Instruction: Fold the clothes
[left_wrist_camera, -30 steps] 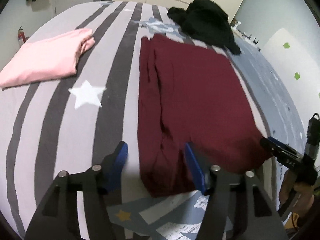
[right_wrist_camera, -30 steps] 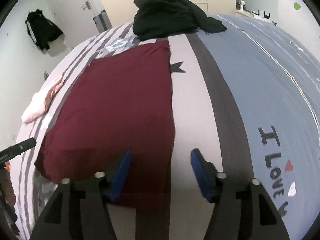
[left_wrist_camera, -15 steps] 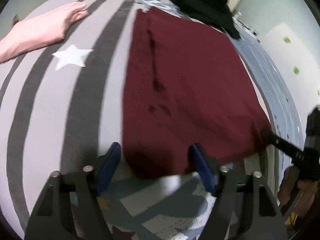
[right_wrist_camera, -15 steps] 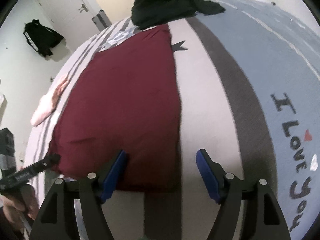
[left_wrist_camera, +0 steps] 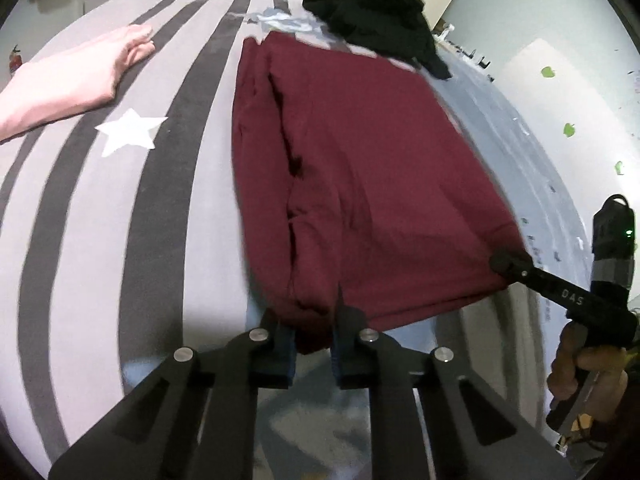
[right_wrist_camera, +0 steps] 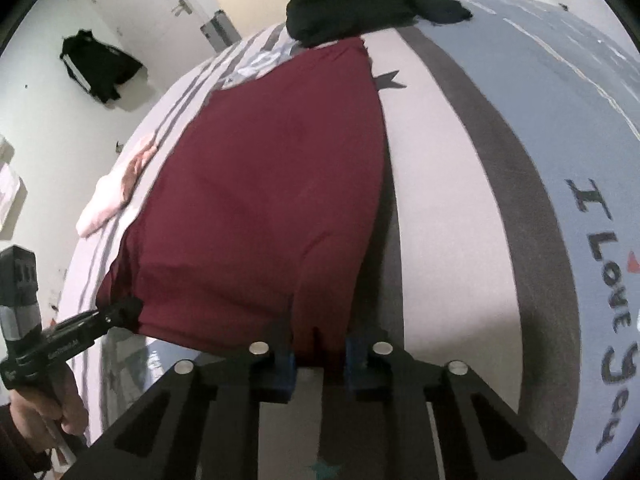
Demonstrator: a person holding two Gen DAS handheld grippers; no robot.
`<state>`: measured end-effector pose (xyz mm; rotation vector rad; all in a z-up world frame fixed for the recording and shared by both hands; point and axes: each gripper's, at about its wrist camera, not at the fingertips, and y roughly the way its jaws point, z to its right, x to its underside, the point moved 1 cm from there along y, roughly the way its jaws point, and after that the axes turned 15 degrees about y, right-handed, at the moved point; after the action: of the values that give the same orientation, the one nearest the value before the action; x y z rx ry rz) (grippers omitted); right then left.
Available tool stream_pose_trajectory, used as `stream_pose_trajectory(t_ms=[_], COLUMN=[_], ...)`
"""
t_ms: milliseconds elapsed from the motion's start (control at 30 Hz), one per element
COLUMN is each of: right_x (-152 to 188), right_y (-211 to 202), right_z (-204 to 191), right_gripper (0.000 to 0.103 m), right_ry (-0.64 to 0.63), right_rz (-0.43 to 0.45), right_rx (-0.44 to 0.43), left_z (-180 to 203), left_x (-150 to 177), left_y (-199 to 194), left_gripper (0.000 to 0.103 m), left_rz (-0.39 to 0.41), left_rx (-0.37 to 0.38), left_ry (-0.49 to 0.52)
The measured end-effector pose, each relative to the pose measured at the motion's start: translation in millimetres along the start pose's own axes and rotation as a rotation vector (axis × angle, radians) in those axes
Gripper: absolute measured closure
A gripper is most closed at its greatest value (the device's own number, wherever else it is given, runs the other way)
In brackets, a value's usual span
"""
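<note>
A maroon garment (left_wrist_camera: 360, 168) lies flat and lengthwise on the striped bed, folded into a long rectangle; it also shows in the right wrist view (right_wrist_camera: 272, 184). My left gripper (left_wrist_camera: 314, 346) is shut on its near left corner. My right gripper (right_wrist_camera: 320, 354) is shut on its near right corner. Each gripper shows in the other's view, pinching the near hem: the right one (left_wrist_camera: 508, 264) and the left one (right_wrist_camera: 124, 310). The near edge is lifted slightly off the bed.
A folded pink garment (left_wrist_camera: 68, 80) lies at the far left of the bed. A black garment (left_wrist_camera: 380, 12) is heaped at the far end, just beyond the maroon one. The bed cover (right_wrist_camera: 460, 184) has grey stripes and a blue side with lettering.
Both grippers went from open and straddling the near corners to shut on the maroon garment's near hem. The hem now rises a little off the bed.
</note>
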<state>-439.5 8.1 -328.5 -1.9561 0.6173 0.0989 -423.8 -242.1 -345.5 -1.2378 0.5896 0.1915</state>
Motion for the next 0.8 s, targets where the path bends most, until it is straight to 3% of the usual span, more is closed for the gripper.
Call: stream_pose_trajectory(t_ms=[100, 267, 400, 533, 667, 800], right_x=[21, 92, 113, 82, 19, -42], right_y=[-25, -62, -91, -121, -122, -98], right_z=[-1, 4, -5, -28, -53, -71], right_gripper=[0.09, 0.09, 0.09, 0.09, 0.09, 0.091], right_ry=[0.005, -0.007, -0.008, -0.013, -0.027, -0.031], right_rz=[-0.008, -0.114, -0.121, -0.046, 0.037, 0.098], right_rx=[0.0, 0.024, 0.026, -0.027, -0.063, -0.076], left_z=[18, 40, 43, 33, 19, 4], left_x=[32, 98, 86, 35, -20, -67], left_y=[-27, -58, -91, -122, -126, -91], left_gripper=[0.093, 0.093, 0.093, 0.093, 0.093, 0.093], left_rz=[-0.035, -0.129, -0.066, 0.042, 0.132, 0.146], left_rx=[0.015, 0.005, -0.006, -0.007, -0.02, -0.047], left_ry=[0.012, -0.019, -0.064, -0.074, -0.05, -0.041])
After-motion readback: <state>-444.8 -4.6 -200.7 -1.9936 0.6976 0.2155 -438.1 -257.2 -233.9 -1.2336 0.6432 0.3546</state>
